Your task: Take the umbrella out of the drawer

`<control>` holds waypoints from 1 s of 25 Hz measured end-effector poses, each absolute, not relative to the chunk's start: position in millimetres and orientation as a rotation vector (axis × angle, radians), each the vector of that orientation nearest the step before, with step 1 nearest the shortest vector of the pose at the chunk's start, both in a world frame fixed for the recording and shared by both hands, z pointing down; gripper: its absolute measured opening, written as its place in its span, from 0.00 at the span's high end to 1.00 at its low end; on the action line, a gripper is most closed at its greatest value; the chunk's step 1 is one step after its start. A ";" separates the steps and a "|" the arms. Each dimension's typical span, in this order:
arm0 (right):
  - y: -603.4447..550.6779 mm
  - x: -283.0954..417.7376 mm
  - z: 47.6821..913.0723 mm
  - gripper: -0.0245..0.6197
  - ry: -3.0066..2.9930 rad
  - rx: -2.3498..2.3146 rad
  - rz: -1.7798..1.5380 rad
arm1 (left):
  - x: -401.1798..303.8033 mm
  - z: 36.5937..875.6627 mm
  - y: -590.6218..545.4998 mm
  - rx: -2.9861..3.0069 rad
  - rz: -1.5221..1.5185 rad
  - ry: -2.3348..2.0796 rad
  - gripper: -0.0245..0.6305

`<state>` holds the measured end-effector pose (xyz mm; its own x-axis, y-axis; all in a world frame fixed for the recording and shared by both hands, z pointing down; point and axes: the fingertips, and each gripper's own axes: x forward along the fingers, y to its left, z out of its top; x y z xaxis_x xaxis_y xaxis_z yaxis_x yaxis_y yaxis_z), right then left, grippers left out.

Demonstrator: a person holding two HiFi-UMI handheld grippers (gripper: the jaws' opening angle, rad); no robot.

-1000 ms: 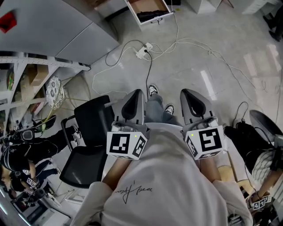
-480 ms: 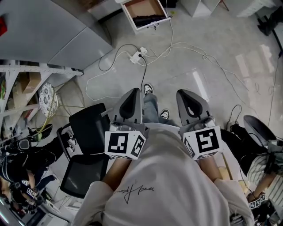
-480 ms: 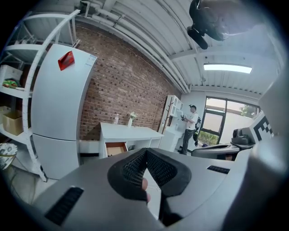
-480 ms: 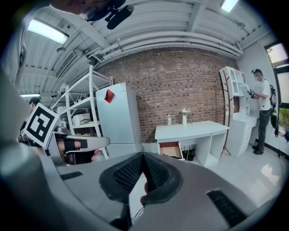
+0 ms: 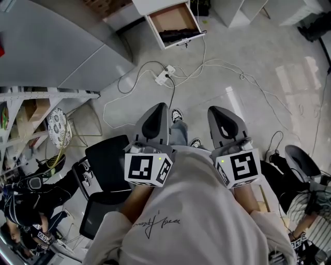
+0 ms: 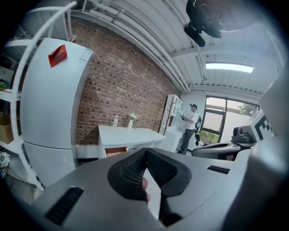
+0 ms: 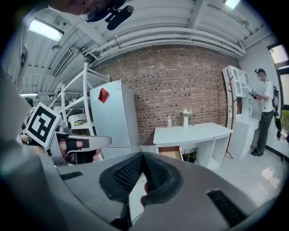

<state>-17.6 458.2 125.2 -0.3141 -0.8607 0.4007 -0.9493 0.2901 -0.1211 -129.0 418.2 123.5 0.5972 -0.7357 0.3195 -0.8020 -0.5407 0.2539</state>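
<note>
- We take the white desk [image 5: 155,5] as our mark. It stands against a brick wall [image 7: 180,76] and shows at the top edge of the head view.
- One drawer [image 5: 173,18] under the desk's top is pulled out towards us, and its bottom is brown.
- The umbrella [image 5: 180,35], dark and folded, lies inside that drawer along its front wall. Neither gripper touches it.
- The left gripper [image 5: 159,109] is well short of the desk and points towards it. Its jaws meet at the tips with nothing between them.
- The right gripper [image 5: 216,111] is level with the left one, equally far from the desk. Its jaws are pressed together too, and they are empty.
- A white power strip [image 5: 164,75] lies on the floor between the grippers and the desk. White cables [image 5: 243,67] run from it across the floor.
- A small vase of flowers [image 7: 185,118] and a bottle [image 7: 169,121] stand on the desk's top, near the wall.
- A pale refrigerator [image 7: 115,117] with a red tag [image 7: 103,95] stands just to the left of the desk.
- To the right of the desk a person [image 7: 264,117] stands beside a tall white shelf [image 7: 237,90].
- A black chair [image 5: 106,155] stands well away from the desk, just left of the left gripper.
</note>
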 end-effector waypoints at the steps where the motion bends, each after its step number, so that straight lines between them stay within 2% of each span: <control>1: 450.1 -18.1 124.2 0.94 -2.301 1.659 0.493 | -129.8 122.7 409.9 2.457 0.246 -1.235 0.94; 25: 315.7 -26.1 110.0 0.94 -2.255 1.682 0.436 | -164.1 124.2 284.0 2.456 0.177 -1.222 0.94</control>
<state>-26.1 315.7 110.0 -0.2739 -0.8713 0.4071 -0.9603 0.2712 -0.0658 -164.1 284.0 124.2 0.6118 -0.7394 0.2811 -0.7888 -0.5435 0.2871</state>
